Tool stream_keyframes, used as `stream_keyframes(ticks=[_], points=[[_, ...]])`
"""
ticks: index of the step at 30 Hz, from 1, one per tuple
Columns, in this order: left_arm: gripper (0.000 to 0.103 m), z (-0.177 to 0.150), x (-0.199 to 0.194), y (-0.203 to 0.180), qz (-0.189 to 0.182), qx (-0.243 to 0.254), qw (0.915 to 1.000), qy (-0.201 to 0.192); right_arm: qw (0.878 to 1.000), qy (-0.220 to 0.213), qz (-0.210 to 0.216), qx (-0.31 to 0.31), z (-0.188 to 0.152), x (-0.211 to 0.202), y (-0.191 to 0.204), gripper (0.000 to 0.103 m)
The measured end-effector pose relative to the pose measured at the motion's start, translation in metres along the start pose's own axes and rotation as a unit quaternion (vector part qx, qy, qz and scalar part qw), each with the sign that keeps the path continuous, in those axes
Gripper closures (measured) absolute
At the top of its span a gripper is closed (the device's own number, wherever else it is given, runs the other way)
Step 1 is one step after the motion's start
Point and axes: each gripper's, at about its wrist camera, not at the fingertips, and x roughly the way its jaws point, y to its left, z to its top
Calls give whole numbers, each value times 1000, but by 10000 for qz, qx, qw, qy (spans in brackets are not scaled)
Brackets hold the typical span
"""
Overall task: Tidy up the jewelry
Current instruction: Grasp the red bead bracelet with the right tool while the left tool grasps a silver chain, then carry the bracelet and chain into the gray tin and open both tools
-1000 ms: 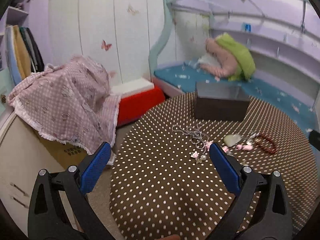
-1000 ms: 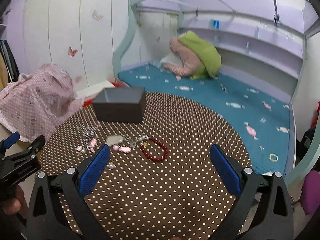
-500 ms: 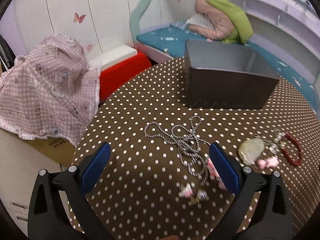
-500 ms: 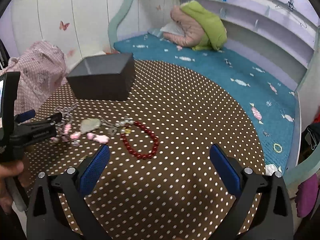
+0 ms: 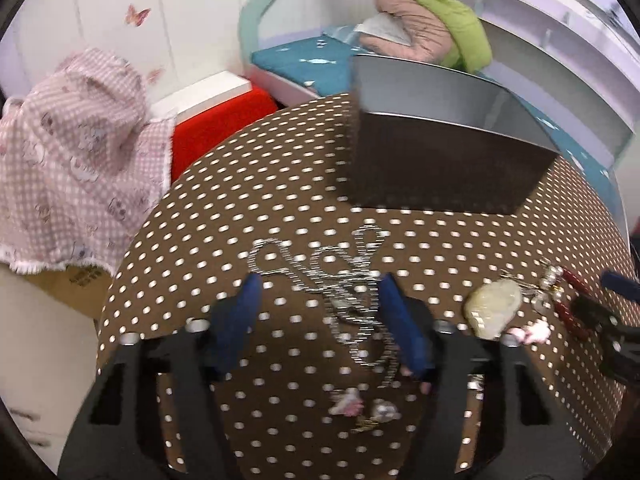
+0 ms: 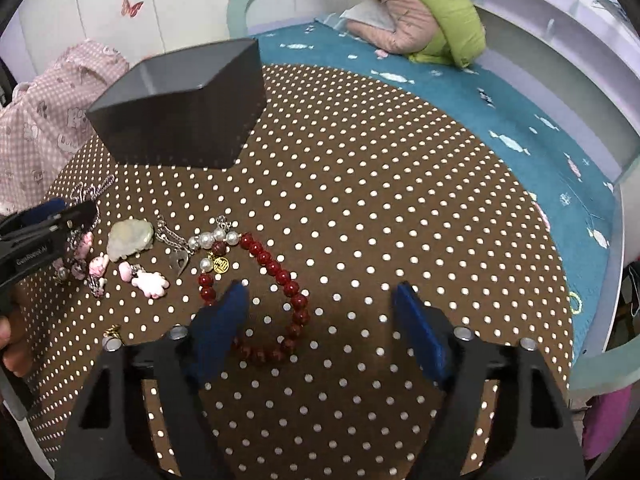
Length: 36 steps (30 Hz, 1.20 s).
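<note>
Jewelry lies on a brown polka-dot table (image 5: pixel 240 216). A silver chain necklace (image 5: pixel 340 276) lies between the fingers of my open left gripper (image 5: pixel 320 292), low over it. A pale stone pendant (image 5: pixel 494 308) and pink charms (image 6: pixel 148 280) lie to its right. A red bead bracelet (image 6: pixel 280 276) lies under my open right gripper (image 6: pixel 320 296), its left finger over the bracelet's near-left part. An open dark grey box (image 5: pixel 440 152) stands behind the jewelry; it also shows in the right wrist view (image 6: pixel 180 120).
A pink checked cloth (image 5: pixel 76 144) covers something left of the table, beside a red and white box (image 5: pixel 216 112). A teal mattress (image 6: pixel 520 112) with a pink and green bundle (image 6: pixel 424 20) lies behind. The left gripper (image 6: pixel 48 236) shows at the right view's left edge.
Both grippers have moved forward and down toward the table. The left now straddles the silver chain and the right hangs over the red bracelet. Both jaws have narrowed somewhat.
</note>
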Motion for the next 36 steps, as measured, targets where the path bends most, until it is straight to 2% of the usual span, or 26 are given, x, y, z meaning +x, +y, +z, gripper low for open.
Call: stream_keyframes(ticks=[1, 3, 4, 5, 6, 10, 23, 32, 36], points=[[59, 0, -1, -5, -44, 43, 10000, -7, 10000, -20, 41, -66, 1, 0, 2, 42], [80, 1, -2, -10, -202, 122, 9997, -9, 9997, -79, 96, -220, 1, -1, 7, 72], [86, 1, -3, -14, -300, 123, 9995, -2, 9995, -83, 118, -272, 1, -1, 10, 78], [88, 1, -3, -13, -479, 67, 9988, 21, 9993, -80, 122, -355, 0, -1, 13, 92], [88, 1, -5, -12, -602, 22, 9982, 33, 9992, -70, 124, -382, -1, -1, 14, 96], [89, -2, -19, -8, -798, -9, 9967, -163, 9990, -121, 343, -256, -4, -8, 10, 97], [89, 9, -104, 0, -795, 11, 9925, -931, 9926, -895, 594, -564, 26, -81, 24, 97], [88, 60, -154, 6, -986, 165, 9823, -1586, 9801, -1563, 820, -904, 89, -115, 43, 97], [88, 89, -176, 1, -1122, 247, 9751, -1898, 9760, -1724, 938, -939, 114, -119, 49, 97]])
